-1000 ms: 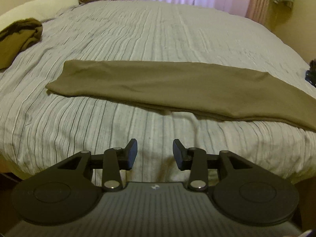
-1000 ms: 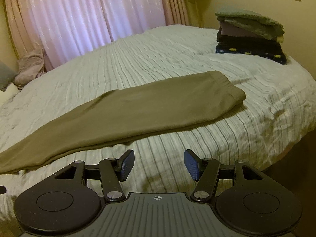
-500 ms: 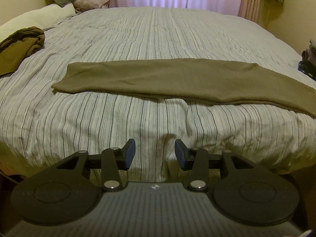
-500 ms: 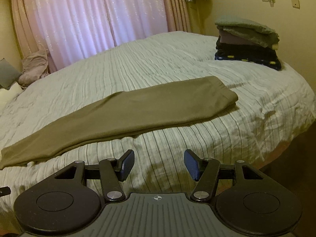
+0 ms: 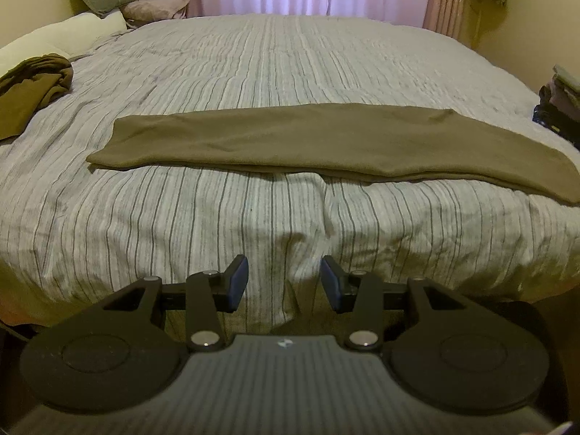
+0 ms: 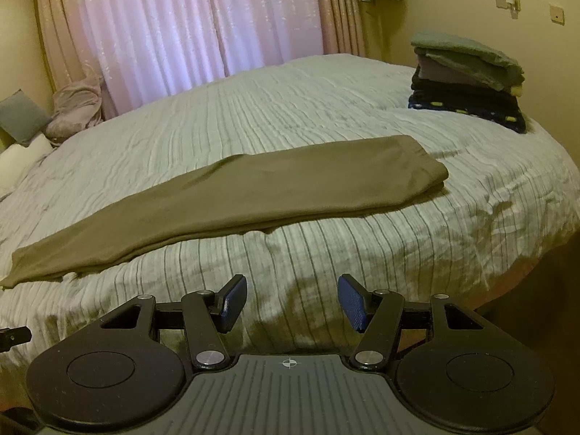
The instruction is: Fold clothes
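A long olive-brown garment [image 5: 319, 141] lies flat across the striped bed cover, folded lengthwise into a narrow strip. It also shows in the right wrist view [image 6: 253, 195], wider at its right end. My left gripper [image 5: 284, 282] is open and empty, held off the near edge of the bed, well short of the garment. My right gripper [image 6: 291, 302] is open and empty, also back from the bed edge and apart from the garment.
A crumpled olive garment [image 5: 30, 88] lies at the bed's far left near the pillows [image 5: 65, 32]. A stack of folded clothes [image 6: 467, 79] sits at the bed's right corner. Pink curtains [image 6: 203, 21] hang behind. The striped bed cover [image 5: 290, 61] stretches beyond the garment.
Both grippers have pulled back and away from the bed, so the garment looks farther off. The garment has not moved. Both stayed open.
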Motion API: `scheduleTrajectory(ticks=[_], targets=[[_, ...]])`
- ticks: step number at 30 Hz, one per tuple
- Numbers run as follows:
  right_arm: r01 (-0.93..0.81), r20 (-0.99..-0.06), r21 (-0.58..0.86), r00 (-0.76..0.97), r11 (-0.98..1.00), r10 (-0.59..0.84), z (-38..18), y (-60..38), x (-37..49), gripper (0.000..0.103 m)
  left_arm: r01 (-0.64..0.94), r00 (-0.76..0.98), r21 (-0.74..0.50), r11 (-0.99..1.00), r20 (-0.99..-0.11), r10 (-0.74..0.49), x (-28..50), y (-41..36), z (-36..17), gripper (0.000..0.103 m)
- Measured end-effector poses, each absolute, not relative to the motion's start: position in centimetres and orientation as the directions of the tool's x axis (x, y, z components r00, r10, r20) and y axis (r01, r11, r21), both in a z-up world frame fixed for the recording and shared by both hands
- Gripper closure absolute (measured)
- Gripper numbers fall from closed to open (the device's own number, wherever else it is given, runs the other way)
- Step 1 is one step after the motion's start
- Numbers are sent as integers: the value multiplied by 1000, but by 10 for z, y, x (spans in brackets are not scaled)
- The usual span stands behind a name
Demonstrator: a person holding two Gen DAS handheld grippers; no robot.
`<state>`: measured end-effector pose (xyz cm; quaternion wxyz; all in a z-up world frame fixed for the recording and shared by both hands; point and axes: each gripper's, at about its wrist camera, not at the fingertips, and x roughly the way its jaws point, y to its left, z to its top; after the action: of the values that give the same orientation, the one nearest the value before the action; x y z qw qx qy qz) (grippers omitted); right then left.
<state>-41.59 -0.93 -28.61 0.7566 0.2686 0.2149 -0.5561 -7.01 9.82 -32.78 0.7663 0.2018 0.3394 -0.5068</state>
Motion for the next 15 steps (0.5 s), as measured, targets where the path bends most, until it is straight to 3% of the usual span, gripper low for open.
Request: scheduleTrajectory(ticks=[3, 6, 12, 15], targets=[[956, -627, 166, 293, 244, -722, -285, -13, -414, 44, 903, 207, -118, 412, -722, -660, -55, 99, -330, 61], [954, -633, 170, 297, 246, -715, -287, -24, -412, 43, 854, 139, -278, 440, -694, -706, -24, 103, -337, 59], [955, -648, 209, 296, 210, -702, -309, -57, -416, 44, 599, 164, -588, 544, -575, -802, 71, 112, -359, 60], [957, -656, 235, 284, 168, -700, -320, -72, -423, 44, 456, 225, -654, 604, -571, -789, 118, 107, -374, 60]])
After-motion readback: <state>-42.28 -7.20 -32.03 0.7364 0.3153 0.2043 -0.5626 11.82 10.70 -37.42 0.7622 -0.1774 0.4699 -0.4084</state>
